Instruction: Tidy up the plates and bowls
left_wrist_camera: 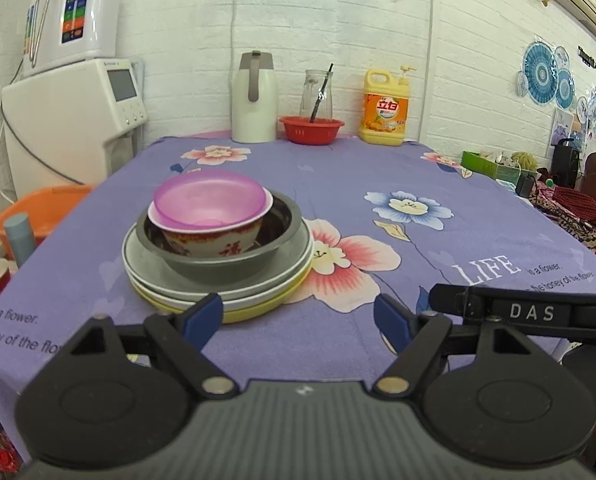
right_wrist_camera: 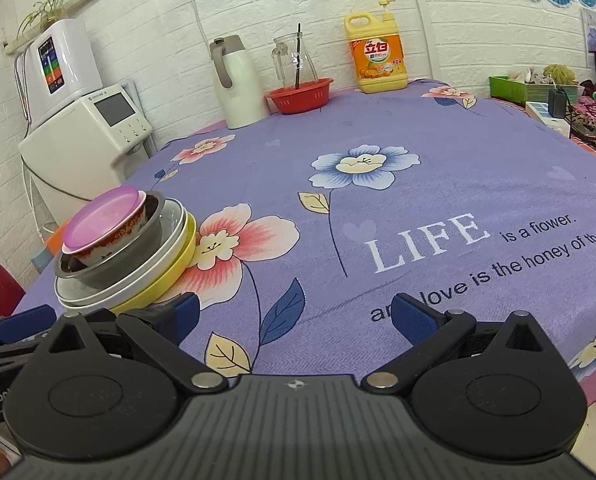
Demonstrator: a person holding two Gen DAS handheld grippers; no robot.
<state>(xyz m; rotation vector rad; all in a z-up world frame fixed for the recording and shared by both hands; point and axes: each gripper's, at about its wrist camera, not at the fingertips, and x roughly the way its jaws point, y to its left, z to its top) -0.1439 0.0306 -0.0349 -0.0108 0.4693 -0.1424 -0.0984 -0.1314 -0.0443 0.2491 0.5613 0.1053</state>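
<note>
One stack stands on the purple flowered tablecloth (left_wrist_camera: 338,168). From the top it holds a pink plastic bowl (left_wrist_camera: 209,196), a white bowl with red pattern (left_wrist_camera: 213,244), a grey metal bowl (left_wrist_camera: 225,264), a grey-white plate (left_wrist_camera: 153,276) and a yellow plate (left_wrist_camera: 253,310). The stack also shows at the left of the right wrist view (right_wrist_camera: 125,256). My left gripper (left_wrist_camera: 298,316) is open and empty, just in front of the stack. My right gripper (right_wrist_camera: 293,312) is open and empty, to the right of the stack, near the table's front edge.
At the table's far edge stand a white thermos jug (left_wrist_camera: 253,100), a red basket (left_wrist_camera: 312,128) with a glass jar (left_wrist_camera: 317,94), and a yellow detergent bottle (left_wrist_camera: 384,108). White appliances (left_wrist_camera: 69,120) stand left of the table. Clutter (left_wrist_camera: 558,184) lies at the right.
</note>
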